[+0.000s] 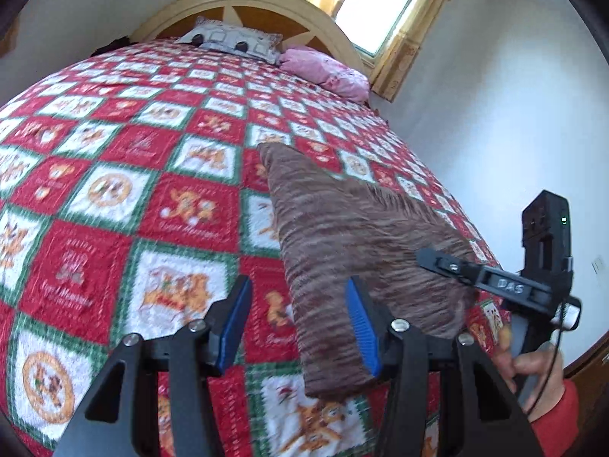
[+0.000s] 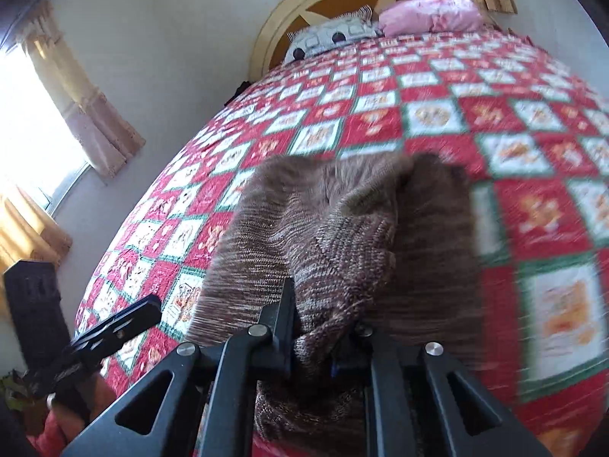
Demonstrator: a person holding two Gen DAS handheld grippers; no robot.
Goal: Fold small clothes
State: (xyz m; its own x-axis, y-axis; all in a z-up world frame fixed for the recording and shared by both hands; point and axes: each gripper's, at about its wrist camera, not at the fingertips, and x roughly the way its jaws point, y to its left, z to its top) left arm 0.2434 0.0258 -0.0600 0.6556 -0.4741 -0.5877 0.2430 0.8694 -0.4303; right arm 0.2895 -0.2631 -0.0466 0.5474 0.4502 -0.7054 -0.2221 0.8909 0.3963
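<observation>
A brown striped knitted garment (image 1: pixel 342 228) lies partly folded on a red, white and green patchwork quilt (image 1: pixel 114 190). My left gripper (image 1: pixel 300 323) hovers open over the garment's near left edge, and its blue pads (image 1: pixel 361 323) press on nothing. In the right wrist view my right gripper (image 2: pixel 323 339) is shut on a bunched fold of the garment (image 2: pixel 342 221), which is lifted off the quilt (image 2: pixel 495 133). In the left wrist view the right gripper (image 1: pixel 430 257) shows at the garment's right corner, held by a hand in a red sleeve (image 1: pixel 540 377). The left gripper (image 2: pixel 152 308) shows at the lower left of the right wrist view.
The quilt covers a wide bed. A patterned pillow (image 1: pixel 232 40) and a pink pillow (image 1: pixel 327 68) lie by the arched headboard (image 1: pixel 247 0). A curtained window (image 1: pixel 377 3) is behind the bed, another window (image 2: pixel 34 133) to one side. A white wall (image 1: pixel 514 114) runs along the bed's right edge.
</observation>
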